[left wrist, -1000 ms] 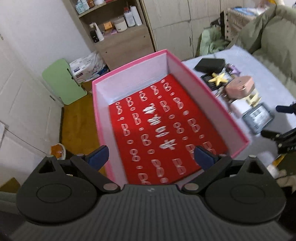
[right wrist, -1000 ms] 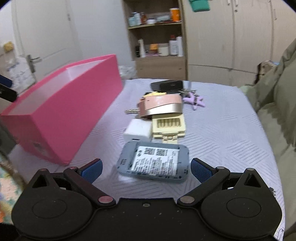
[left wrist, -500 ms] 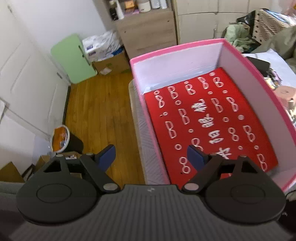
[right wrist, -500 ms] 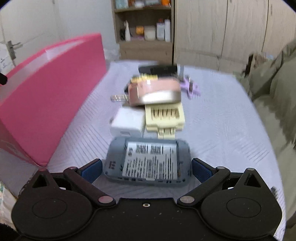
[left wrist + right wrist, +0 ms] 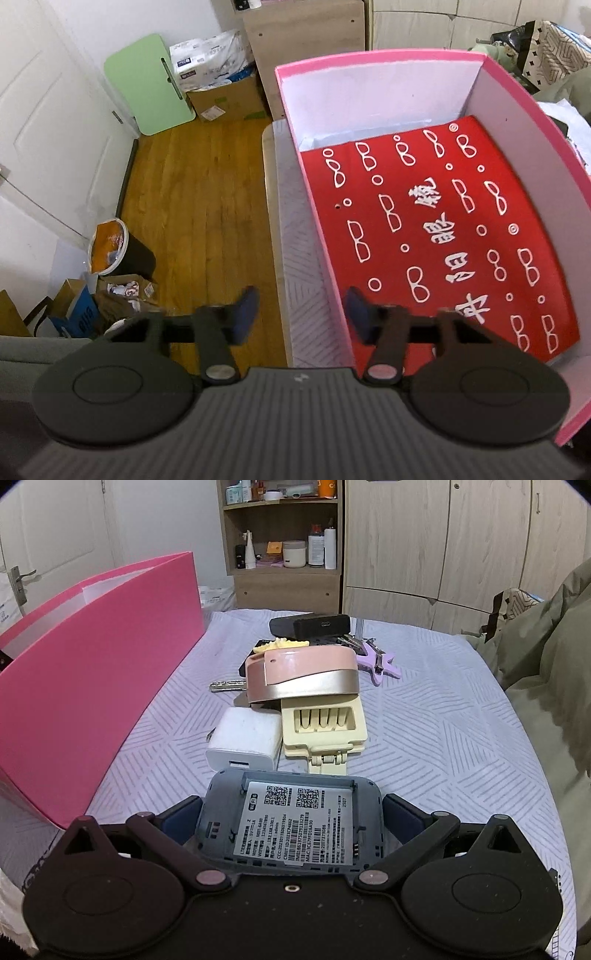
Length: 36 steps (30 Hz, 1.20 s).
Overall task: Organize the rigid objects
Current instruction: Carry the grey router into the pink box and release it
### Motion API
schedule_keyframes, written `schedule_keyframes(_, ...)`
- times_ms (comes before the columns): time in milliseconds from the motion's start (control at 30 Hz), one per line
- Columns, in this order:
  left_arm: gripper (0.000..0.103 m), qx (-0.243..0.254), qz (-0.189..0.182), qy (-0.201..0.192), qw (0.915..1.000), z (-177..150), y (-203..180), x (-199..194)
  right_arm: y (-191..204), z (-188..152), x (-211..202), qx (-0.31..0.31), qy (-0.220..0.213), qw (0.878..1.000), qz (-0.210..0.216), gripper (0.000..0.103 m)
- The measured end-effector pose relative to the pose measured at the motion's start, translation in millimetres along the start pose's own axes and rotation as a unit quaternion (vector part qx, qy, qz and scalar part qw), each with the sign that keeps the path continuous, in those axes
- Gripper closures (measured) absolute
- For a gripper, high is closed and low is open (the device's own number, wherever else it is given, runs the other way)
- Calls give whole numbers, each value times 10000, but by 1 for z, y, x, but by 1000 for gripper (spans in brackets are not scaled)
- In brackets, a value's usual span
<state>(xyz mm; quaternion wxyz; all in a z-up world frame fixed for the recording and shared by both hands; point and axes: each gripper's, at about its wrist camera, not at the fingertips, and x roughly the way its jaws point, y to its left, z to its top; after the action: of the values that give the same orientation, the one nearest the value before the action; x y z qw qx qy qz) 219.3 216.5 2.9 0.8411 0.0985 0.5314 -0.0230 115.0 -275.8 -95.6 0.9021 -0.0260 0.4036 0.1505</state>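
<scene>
A pink box (image 5: 388, 96) with a red patterned lining stands on the table; it also shows at the left of the right wrist view (image 5: 92, 672). My left gripper (image 5: 301, 314) is open and straddles the box's left wall near its front corner. My right gripper (image 5: 291, 814) is open, with a grey wifi router (image 5: 291, 819) lying between its fingers on the table. Beyond the router lie a white charger (image 5: 243, 744), a cream clip (image 5: 325, 727), a pink and gold case (image 5: 303, 672), a purple star clip (image 5: 376, 661) and a black box (image 5: 310, 624).
The table has a grey striped cloth (image 5: 436, 731). An olive sofa cover (image 5: 546, 664) lies at the right. Left of the table is wooden floor (image 5: 199, 192) with a bin (image 5: 118, 247), cardboard boxes and a green board (image 5: 147, 85). A shelf unit (image 5: 280, 539) stands behind.
My left gripper has swung left to the box's left wall and its fingers have narrowed. My right gripper has moved forward, so the router now lies between its fingers.
</scene>
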Motion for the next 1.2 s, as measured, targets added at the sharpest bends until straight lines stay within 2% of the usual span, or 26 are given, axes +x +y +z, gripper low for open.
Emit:
schedule_keyframes(100,83,163,-159,124,9997,-2,-9,4,-2,3,-1,-153,141,9997,135,0)
schedule_keyframes(167,84,313,-118,83,9994,-6,-16,5,-4,4,-1,-190,253,9993,196,0)
schedule_keyframes(233,91,384,-129,62,9992,-8,-21,6,-5,6,-3,-215,324,9990,238,1)
schedule_keyframes(433,93,342,4,-190,9992,-11,-25,2,-15,7,-11,53,375,9979,523,1)
schedule_keyframes(633,93,384,69,-238,9990,-10,-26,3,-16,11,-29,-38,151,9990,426,1)
schedule_keyframes(767,93,466,88,-265,9985,-11,-28,2,-14,25,-48,-277,-64,9986,438,1)
schedule_keyframes(867,93,448,36,-285,9986,-10,-24,3,-6,47,-67,-708,-311,9958,493,1)
schedule_keyframes(1033,93,472,-5,-307,9984,-9,-23,5,21,98,-88,-1638,-710,9805,828,1)
schedule_keyframes(1100,93,465,-25,-312,9984,-9,-20,6,39,119,-90,-2113,-815,9680,1083,1)
schedule_keyframes(1200,93,450,-42,-326,9984,-10,-17,7,73,150,-83,-2870,-782,9414,1588,1)
